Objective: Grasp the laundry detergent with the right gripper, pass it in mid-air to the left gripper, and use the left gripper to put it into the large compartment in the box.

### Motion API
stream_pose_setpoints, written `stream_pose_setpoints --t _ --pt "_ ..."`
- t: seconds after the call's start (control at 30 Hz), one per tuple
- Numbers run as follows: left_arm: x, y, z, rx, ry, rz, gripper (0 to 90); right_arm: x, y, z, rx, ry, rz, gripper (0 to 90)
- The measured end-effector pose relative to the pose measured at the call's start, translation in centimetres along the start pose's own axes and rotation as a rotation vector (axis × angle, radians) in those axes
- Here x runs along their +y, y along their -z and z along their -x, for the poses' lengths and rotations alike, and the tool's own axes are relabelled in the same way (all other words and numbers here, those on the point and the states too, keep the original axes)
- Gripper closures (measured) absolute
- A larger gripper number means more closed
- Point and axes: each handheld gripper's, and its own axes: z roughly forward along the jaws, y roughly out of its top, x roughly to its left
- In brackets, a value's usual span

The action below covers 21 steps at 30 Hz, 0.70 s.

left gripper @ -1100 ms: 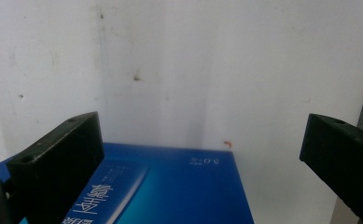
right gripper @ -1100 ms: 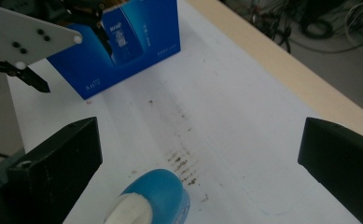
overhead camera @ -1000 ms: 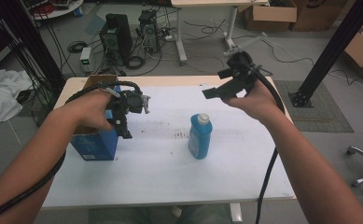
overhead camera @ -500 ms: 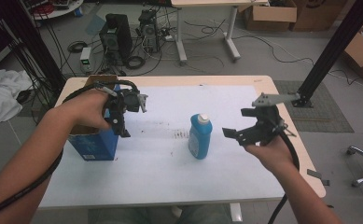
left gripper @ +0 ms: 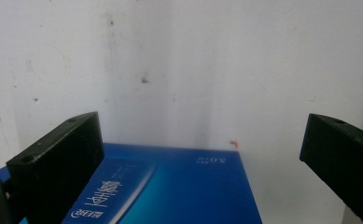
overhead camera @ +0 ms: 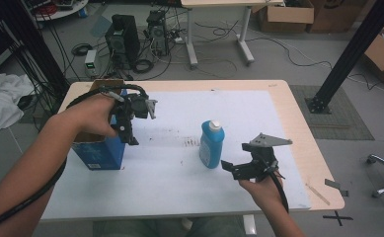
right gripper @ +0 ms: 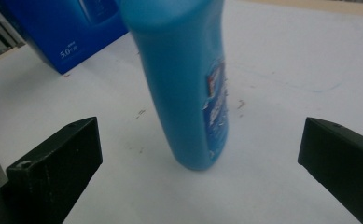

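Left tool (overhead camera: 130, 131): held over the blue box (overhead camera: 100, 150), pointing down, jaws spread wide, empty.
Right tool (overhead camera: 236, 170): low beside the blue bottle (overhead camera: 211, 144), aimed at it, jaws spread, apart.
Bottle: upright mid-tabletop (overhead camera: 179, 192).

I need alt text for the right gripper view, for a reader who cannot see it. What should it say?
A blue bottle with a torn label stands upright on the white table cover, straight ahead of the right gripper, whose two black jaws are wide open and apart from it. A blue box stands behind the bottle at the upper left.
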Motion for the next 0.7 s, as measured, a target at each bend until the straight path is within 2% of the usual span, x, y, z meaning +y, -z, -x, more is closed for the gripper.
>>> stream_pose_setpoints --t 0.13,0.2,0.27,0.43,0.53,0.7 --pt "0.0 0.0 0.1 0.001 -0.002 0.006 0.1 -0.6 -1.1 -0.6 -0.014 0.014 0.0 0.0" --pt "-0.1 0.0 0.1 0.001 -0.002 0.005 0.1 -0.9 -1.6 -0.9 -0.036 0.02 0.003 0.0" --pt "-0.1 0.1 0.0 0.002 -0.006 0.007 0.1 -1.0 -2.0 -1.0 -0.039 0.014 0.011 0.0" --pt "0.0 0.0 -0.1 0.002 0.0 0.012 0.1 -1.1 -3.2 -1.6 -0.074 0.033 0.051 0.0" --pt "0.1 0.1 0.0 0.0 -0.006 0.01 0.1 -1.2 -4.0 -1.9 -0.095 0.049 0.057 0.0" --pt "0.2 0.3 0.1 0.002 -0.012 0.003 0.1 -1.8 -5.3 -1.7 -0.118 0.026 0.084 0.0"
